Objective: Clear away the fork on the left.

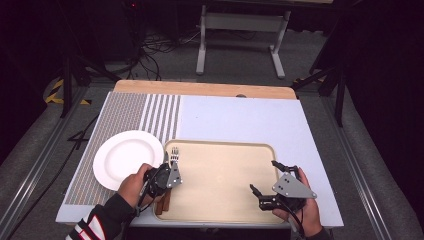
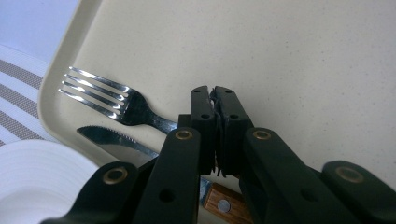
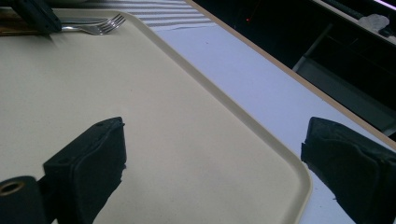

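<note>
A beige tray lies on the table in front of me. At its left end a steel fork and a serrated knife lie side by side, wooden handles toward me. My left gripper hovers low over their necks. In the left gripper view its jaws stand pressed together, with the fork and the knife running under them and nothing visible between the pads. My right gripper is open over the tray's right rim, wide apart in the right gripper view.
A white plate sits left of the tray on a striped placemat. The pale table top stretches beyond the tray to a wooden far edge. Dark floor, cables and a table frame lie past it.
</note>
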Tool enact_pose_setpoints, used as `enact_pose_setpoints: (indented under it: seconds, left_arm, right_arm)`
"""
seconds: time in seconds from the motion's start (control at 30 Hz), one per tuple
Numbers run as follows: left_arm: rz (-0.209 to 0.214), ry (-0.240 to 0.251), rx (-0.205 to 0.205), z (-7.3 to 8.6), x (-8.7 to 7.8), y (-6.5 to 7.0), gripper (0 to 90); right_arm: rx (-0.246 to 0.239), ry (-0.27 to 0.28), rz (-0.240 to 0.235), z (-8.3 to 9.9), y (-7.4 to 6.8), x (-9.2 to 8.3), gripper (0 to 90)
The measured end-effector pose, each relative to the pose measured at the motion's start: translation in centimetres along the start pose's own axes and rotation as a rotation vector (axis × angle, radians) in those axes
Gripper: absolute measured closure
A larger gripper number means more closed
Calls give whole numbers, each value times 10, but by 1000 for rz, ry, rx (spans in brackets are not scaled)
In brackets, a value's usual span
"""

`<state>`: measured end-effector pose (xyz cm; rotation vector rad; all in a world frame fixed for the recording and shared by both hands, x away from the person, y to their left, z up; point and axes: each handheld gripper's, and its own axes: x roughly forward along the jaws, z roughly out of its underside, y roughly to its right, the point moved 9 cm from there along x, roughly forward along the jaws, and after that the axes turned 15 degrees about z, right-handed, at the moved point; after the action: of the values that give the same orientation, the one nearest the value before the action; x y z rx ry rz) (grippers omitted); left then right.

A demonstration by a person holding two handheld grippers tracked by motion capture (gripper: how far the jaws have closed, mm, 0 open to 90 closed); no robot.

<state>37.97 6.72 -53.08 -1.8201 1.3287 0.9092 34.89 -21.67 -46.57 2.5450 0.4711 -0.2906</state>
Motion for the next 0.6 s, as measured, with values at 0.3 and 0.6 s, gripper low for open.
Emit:
enact_pose_setpoints:
  seconds: [0.3, 0.6]
  left_arm:
    - [-21, 77, -2, -3, -11, -4, 864]
    - [-45, 119, 13, -7, -19, -5, 828]
  right_arm:
    - [5, 6, -5, -1, -1, 0, 69]
    - [8, 12, -3, -2, -1, -1, 70]
